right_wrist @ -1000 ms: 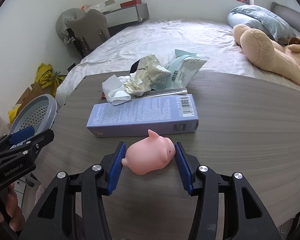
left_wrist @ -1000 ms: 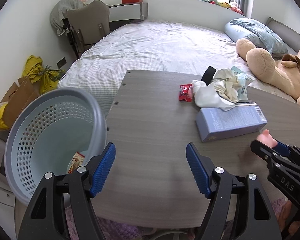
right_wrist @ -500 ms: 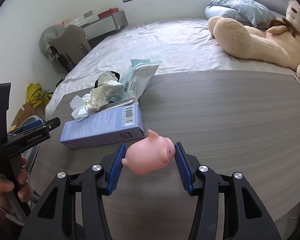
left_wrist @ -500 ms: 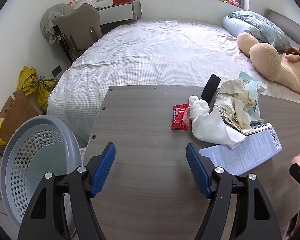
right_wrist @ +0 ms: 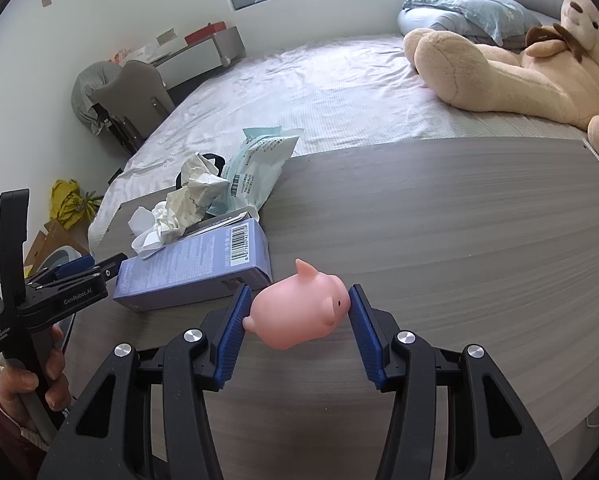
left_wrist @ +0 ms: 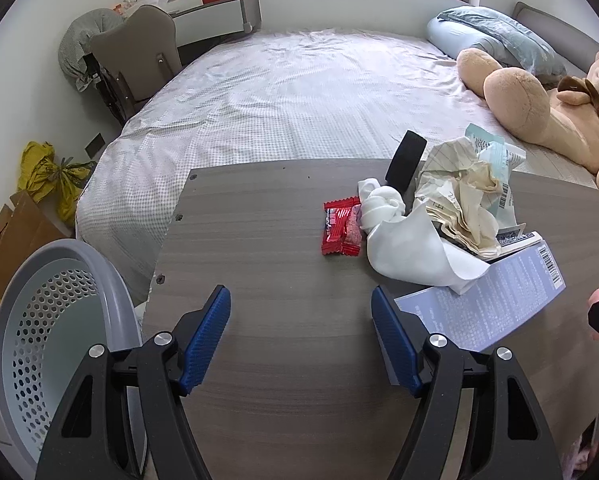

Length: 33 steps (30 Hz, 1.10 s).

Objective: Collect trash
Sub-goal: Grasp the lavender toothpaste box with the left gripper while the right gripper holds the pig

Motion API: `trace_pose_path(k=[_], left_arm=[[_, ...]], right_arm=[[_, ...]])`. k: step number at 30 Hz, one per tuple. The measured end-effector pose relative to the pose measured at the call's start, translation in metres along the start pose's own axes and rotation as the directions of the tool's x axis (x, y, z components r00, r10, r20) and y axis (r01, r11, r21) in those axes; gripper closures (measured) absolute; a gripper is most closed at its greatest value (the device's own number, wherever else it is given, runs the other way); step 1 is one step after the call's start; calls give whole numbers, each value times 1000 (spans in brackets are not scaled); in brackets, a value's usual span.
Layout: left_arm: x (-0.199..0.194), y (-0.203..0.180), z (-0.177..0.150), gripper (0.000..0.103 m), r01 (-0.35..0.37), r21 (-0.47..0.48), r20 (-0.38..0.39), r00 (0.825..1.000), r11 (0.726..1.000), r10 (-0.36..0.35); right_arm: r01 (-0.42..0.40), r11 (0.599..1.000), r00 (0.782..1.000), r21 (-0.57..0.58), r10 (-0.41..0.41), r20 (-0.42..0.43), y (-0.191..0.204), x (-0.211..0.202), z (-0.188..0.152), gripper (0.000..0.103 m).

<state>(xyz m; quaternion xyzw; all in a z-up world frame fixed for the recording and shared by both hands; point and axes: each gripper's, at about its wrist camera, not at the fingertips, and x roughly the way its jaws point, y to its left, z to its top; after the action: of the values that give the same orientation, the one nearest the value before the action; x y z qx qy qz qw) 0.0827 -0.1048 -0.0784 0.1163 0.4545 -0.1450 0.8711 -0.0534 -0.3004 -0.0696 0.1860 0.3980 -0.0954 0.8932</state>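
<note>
right hand-held gripper: clamped on squishy pink rubber pig toy | left hand-held gripper: wide, empty, over grey wood-grain worktop

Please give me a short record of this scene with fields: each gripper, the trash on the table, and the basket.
left gripper: open, empty, above the table
right gripper: shut on pink pig toy
trash: red wrapper, crumpled paper, white tissue, blue box
basket: beside the table's left edge, lower than the tabletop
</note>
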Motion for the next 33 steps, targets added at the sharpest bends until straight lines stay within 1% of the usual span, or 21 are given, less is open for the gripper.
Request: trace_pose_path(k=[5,10,19,26,30,33], left_arm=[[-3,-2,-6,33,16,-2,-8,1000,1000,-16],[-13,-10,-19,33,38,8,-12,999,999,-38],[-34,-43,-42,33,96,56,-21,995,994,-95],[-50,-77,-53,33,152,119,-30,988,981,-149],[-57,-89,-54,33,154,147,-22,988,977,-153],[-62,-91,-50,33,147,145,-9,989,978,-148]], right_arm=[[-4,1000,1000,1,4,14,-1,-7,-2,54],[-6,1000,999,5,6,35,-3,-16,-4,54],[3,1000,998,23,-4,61,-18,-31,-10,54],[17,998,996,63,-22,85,-41,-44,-15,54],[20,996,995,82,-28,94,-52,-48,-15,54],[20,995,995,95,-30,99,-59,-50,-17,54]])
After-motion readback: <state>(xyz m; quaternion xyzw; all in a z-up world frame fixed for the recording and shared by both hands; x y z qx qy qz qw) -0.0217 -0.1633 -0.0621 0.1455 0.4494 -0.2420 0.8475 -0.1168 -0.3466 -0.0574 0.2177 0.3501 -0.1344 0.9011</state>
